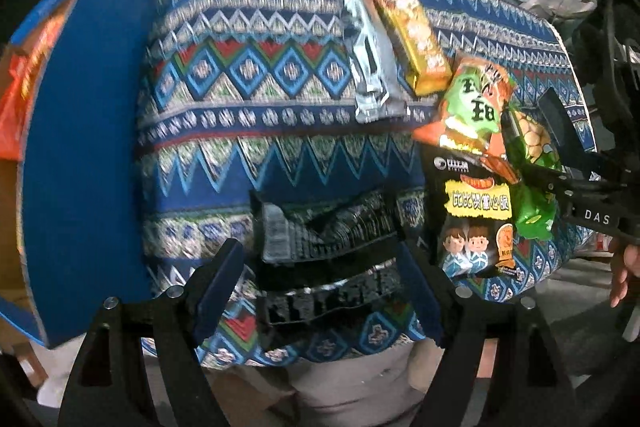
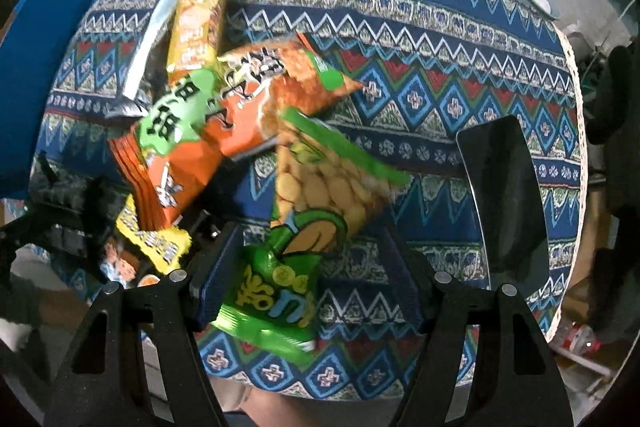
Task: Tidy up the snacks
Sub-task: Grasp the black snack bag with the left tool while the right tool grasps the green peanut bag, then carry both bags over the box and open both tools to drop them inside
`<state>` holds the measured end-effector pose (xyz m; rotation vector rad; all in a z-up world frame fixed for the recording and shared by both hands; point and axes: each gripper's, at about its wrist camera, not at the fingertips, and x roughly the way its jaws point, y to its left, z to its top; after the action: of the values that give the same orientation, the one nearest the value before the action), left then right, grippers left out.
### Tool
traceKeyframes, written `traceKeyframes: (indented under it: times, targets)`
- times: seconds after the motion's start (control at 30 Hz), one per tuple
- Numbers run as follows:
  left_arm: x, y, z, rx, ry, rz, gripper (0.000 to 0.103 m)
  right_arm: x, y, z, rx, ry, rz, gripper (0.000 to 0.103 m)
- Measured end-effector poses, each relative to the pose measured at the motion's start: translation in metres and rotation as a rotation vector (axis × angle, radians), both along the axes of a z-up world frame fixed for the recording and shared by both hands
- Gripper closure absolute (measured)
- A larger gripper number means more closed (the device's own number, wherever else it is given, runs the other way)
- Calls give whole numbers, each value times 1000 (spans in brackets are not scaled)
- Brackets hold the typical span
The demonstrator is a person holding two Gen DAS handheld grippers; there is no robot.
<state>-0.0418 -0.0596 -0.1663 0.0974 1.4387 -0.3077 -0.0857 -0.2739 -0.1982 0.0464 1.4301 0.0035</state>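
My left hand-held gripper (image 1: 320, 287) reaches out low over the near edge of the surface (image 1: 280, 155), fingers spread wide with a black foil packet (image 1: 324, 227) lying between them, not pinched. Far left stands a blue box (image 1: 80, 147), its tall wall close beside my left finger. Ahead toward the far edge lie a silver packet (image 1: 370, 67) and, touching its right side, a long yellow bar (image 1: 396, 15). To the right of my fingers sits a black snack bag (image 1: 476, 219) with a yellow label, its upper corner overlapped by an orange-and-green bag (image 1: 472, 103).

My right hand-held gripper (image 2: 308, 283) comes in from the near right, fingers parted around a green bag of beans (image 2: 320, 195); I cannot tell whether they grip it. The orange-and-green bag crowds it on the left, partly over the yellow bar's near end.

Right of the green bag the patterned cloth lies bare out to the surface's rounded right edge, save for a dark flat blade-like shape (image 2: 504, 195).
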Motion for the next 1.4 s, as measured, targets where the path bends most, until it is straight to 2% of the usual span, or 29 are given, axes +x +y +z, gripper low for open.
traceKeyframes:
  times: [0.13, 0.3, 0.37, 0.5, 0.6, 0.67, 0.73, 0.77, 0.83, 0.97, 1.03, 1.4]
  targets:
    - [0, -4, -7, 10, 14, 6, 23, -4, -5, -7, -9, 25, 4, 32]
    - [0, -14, -23, 27, 53, -10, 22, -1, -13, -20, 70, 19, -8, 32]
    - [-2, -18, -27, 25, 62, -18, 17, 1, -11, -23, 62, 11, 11, 32]
    - [-8, -27, -32, 28, 44, -64, 17, 7, -6, -29, 48, 20, 45, 33]
    - [-9, -30, -34, 21, 30, -87, 17, 5, -2, -37, 38, 36, 71, 49]
    - [-10, -32, -34, 11, 17, -101, 23, 1, 0, -43, 34, 47, 90, 60]
    - [-10, -39, -35, 0, 14, -118, 39, -3, 6, -46, 21, 44, 106, 64]
    - [-3, -47, -35, -5, 9, -129, 42, -4, 6, -46, 19, 39, 116, 67]
    - [-1, -54, -32, -6, -9, -138, 51, -6, 7, -44, 18, 29, 122, 69]
    - [2, -60, -25, 19, -56, -151, 59, -10, 7, -37, 9, 5, 127, 71]
    - [4, -59, -22, 22, -74, -152, 61, -11, 7, -31, 7, -9, 128, 71]
    - [6, -54, 3, 134, -246, -226, 61, 4, 7, 13, 1, -86, 137, 74]
